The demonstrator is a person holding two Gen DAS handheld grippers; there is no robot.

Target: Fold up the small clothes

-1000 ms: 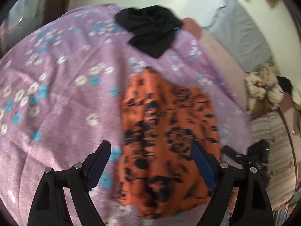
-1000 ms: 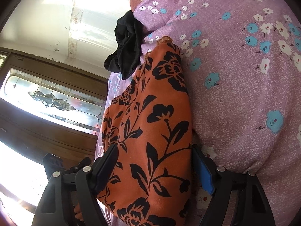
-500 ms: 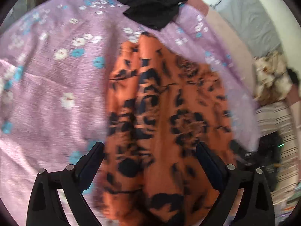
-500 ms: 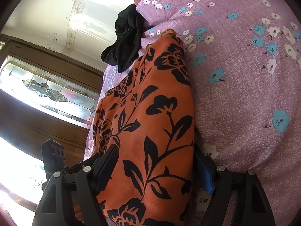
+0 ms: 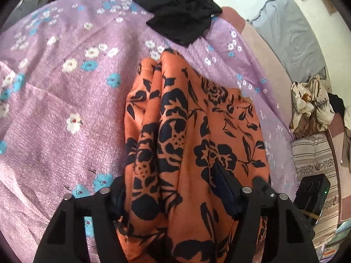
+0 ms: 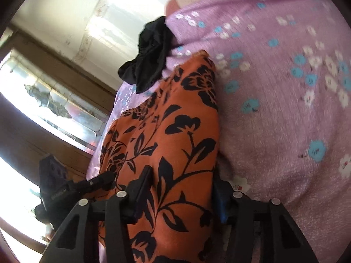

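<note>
Both grippers, left (image 5: 169, 188) & right (image 6: 179, 188), closing w/ orange floral garment (image 5: 193, 131) between jaws, no legible text

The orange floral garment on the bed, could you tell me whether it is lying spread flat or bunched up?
Bunched. The orange floral garment is gathered into long ridges on the purple bedspread, near end between both closing claws.

- Orange garment (image 5: 193, 131): thin woven cloth with a slight sheen, black floral print.
- Bedspread (image 5: 65, 100): lilac cloth, nubbly and matt, printed with flowers.
- Black garment (image 5: 179, 17): soft matt cloth, crumpled.
- Left hand-held gripper (image 5: 171, 188) and right hand-held gripper (image 6: 182, 188): matt black plastic, shiny metal pins.
- Window (image 6: 50, 100): glossy patterned glass in dark wood.
</note>
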